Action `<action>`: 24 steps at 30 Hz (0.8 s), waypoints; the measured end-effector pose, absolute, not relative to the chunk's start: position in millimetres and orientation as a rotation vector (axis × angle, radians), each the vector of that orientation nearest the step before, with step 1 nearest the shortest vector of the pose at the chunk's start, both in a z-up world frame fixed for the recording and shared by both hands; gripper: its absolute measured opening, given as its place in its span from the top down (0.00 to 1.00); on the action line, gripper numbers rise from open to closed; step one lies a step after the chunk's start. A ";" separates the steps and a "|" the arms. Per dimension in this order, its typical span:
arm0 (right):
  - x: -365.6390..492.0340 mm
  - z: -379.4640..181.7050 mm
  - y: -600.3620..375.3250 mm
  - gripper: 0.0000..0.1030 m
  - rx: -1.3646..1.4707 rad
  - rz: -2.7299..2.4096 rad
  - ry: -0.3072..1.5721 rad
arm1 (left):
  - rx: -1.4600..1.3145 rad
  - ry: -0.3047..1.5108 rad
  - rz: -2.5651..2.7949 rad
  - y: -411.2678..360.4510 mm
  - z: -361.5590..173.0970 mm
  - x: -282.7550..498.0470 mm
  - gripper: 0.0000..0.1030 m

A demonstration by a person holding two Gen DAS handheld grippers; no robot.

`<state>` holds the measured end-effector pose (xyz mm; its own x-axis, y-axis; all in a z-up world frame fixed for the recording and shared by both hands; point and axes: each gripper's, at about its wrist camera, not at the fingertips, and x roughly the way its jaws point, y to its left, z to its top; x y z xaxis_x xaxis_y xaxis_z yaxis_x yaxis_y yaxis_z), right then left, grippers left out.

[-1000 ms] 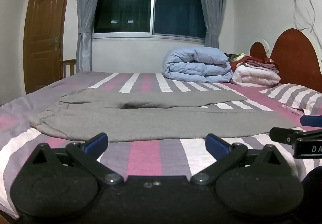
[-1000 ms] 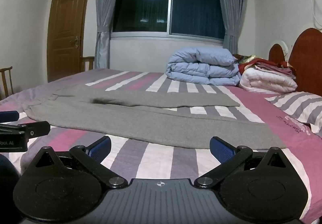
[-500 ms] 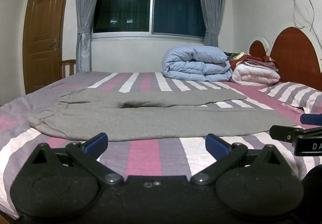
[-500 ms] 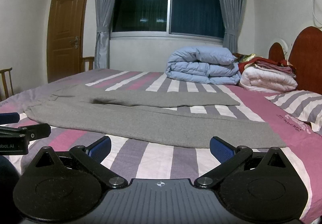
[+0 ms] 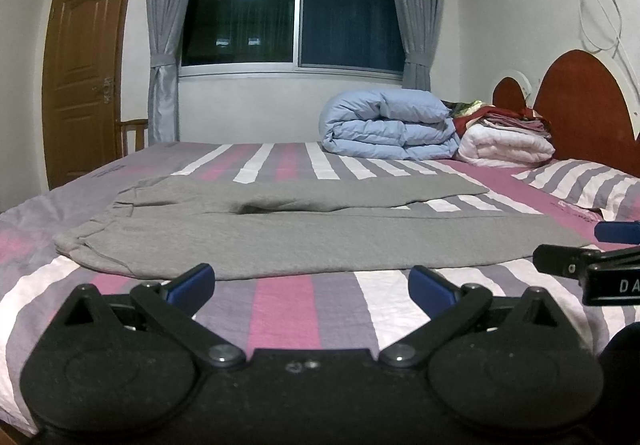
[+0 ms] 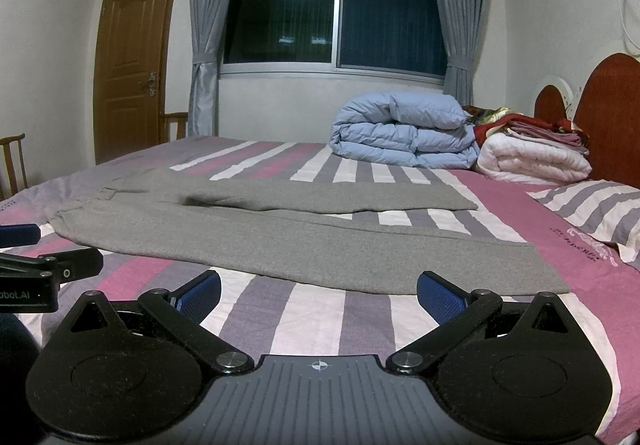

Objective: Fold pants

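Observation:
Grey pants [image 5: 304, 233] lie flat across the striped bed, waistband at the left, both legs running right; they also show in the right wrist view [image 6: 280, 237]. My left gripper [image 5: 311, 283] is open and empty, just short of the near leg's front edge. My right gripper [image 6: 319, 291] is open and empty, in front of the near leg close to its cuff end. Each gripper shows at the edge of the other's view: the right gripper in the left wrist view [image 5: 592, 265], the left gripper in the right wrist view [image 6: 44, 265].
The bed sheet [image 5: 280, 309] has pink, grey and white stripes. A folded blue duvet [image 5: 388, 129] and a white quilt with clothes on it [image 5: 504, 145] sit at the far right by the red headboard [image 5: 584, 105]. A striped pillow [image 5: 588, 185] lies right. A door [image 5: 84, 77] stands far left.
Both grippers have barely shifted; the view has risen very slightly. The pants have not moved and both grippers stay open.

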<state>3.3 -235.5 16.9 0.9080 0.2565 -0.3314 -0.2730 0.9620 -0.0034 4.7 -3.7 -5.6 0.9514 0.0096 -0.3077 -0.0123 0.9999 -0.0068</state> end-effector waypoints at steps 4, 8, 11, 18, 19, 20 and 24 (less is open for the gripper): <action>3.2 17.0 -235.6 0.00 -0.050 0.273 0.335 | -0.003 0.313 0.006 -5.2 -5.9 4.8 0.06; 3.1 17.1 -235.8 0.00 -0.050 0.274 0.335 | 0.001 0.312 0.004 -6.2 -7.4 4.0 0.06; 2.9 17.2 -235.9 0.00 -0.049 0.273 0.335 | -0.001 0.313 0.005 -6.1 -6.4 4.5 0.06; 2.6 17.4 -236.1 0.00 -0.049 0.273 0.335 | 0.005 0.311 0.003 -7.2 -8.9 1.9 0.06; 2.5 17.5 -236.0 0.00 -0.049 0.273 0.335 | 0.006 0.310 0.004 -7.2 -9.3 1.5 0.06; 2.4 17.5 -236.1 0.00 -0.049 0.273 0.335 | 0.003 0.313 0.002 -6.1 -6.2 4.9 0.06; 2.3 17.6 -236.1 0.00 -0.049 0.273 0.335 | 0.005 0.313 0.003 -8.3 -5.7 3.7 0.06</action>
